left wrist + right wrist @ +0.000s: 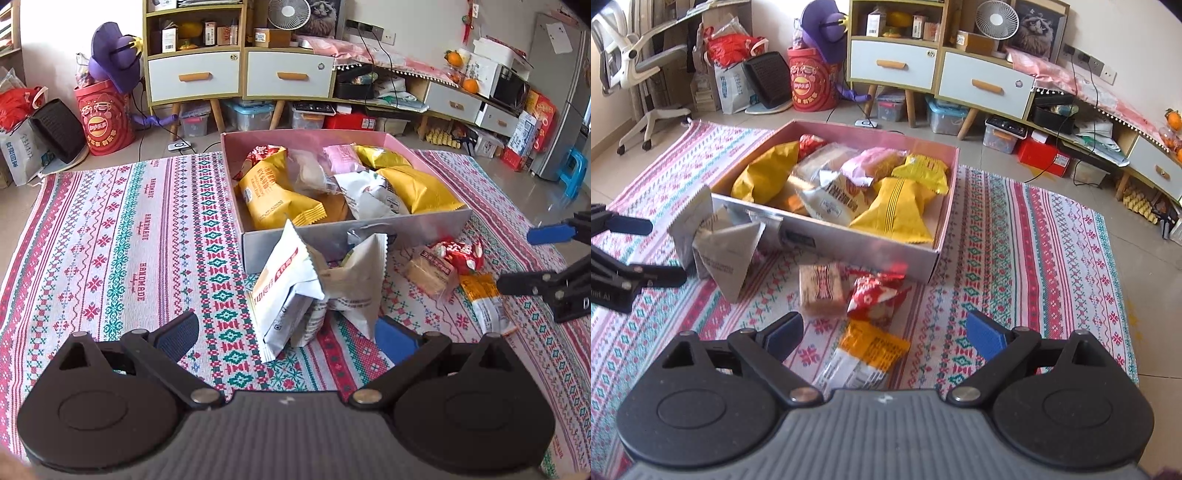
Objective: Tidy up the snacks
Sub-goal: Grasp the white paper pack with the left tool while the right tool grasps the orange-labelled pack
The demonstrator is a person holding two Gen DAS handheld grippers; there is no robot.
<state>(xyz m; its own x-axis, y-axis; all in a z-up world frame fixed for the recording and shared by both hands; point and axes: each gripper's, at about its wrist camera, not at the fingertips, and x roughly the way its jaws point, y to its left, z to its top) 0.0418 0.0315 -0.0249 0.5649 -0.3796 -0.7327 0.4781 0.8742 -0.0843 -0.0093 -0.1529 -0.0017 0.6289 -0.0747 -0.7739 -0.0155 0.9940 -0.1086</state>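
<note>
Right gripper [882, 336] stands wide apart, empty, over the orange-and-white packet [864, 356]; the red packet [873, 297] lies just ahead, the box [849, 243] beyond — closing early risks pinching the rug [1015, 258].

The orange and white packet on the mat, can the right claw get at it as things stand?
Probably yes. The orange and white packet lies flat on the mat between the open fingers of the right claw, nothing on top of it; the red packet sits just beyond.
</note>
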